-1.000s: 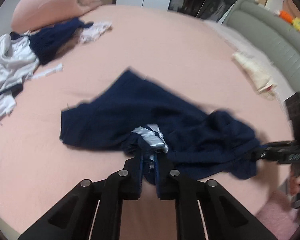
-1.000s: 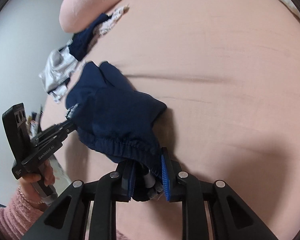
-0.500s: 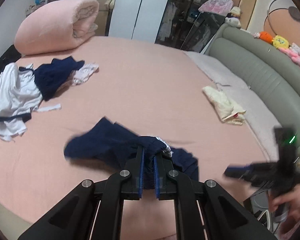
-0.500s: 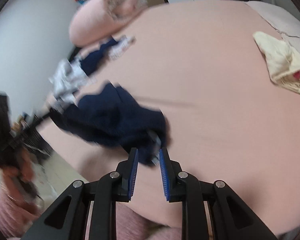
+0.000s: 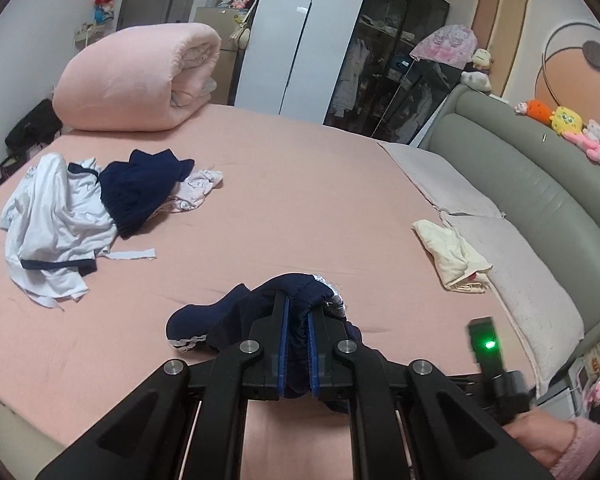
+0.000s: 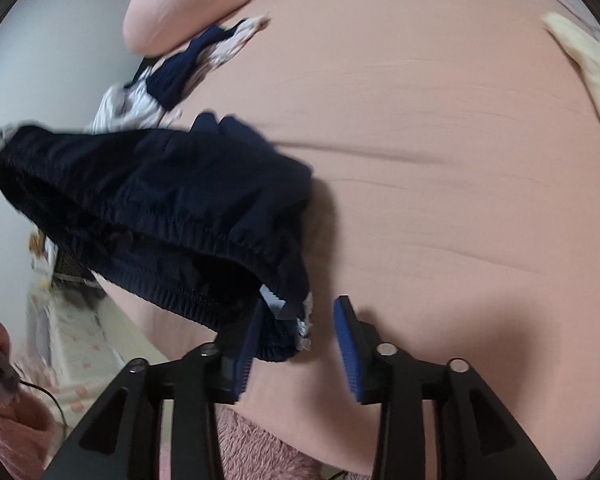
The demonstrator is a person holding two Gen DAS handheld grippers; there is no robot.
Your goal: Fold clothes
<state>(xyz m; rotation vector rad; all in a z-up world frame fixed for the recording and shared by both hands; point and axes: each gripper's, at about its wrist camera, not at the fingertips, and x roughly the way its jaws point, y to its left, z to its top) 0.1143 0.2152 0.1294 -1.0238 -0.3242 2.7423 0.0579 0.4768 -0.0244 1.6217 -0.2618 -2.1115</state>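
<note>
re-seat your right grip before you lift any further

your left gripper (image 5: 296,320) is clenched on the elastic waistband of the navy shorts (image 6: 156,200), which hang lifted off the pink bed sheet (image 5: 300,184) near its front edge, one leg trailing down onto the sheet. your right gripper (image 6: 296,344) has just been opening: its jaws stand apart, and the waistband end with the white label lies against the left pad while the right pad is clear of the cloth. so the right side looks released, and the shorts are carried by the left alone.

if you mean to re-grip, slide the right jaws further onto the waistband, past the label, so both pads bite the elastic and not just the tag. take hold at the far end of the band from your left, then draw the two hands apart until the waistband is taut and the legs hang even. only then lay the shorts flat on the open sheet, well clear of the heap of clothes (image 5: 84,208).
</note>
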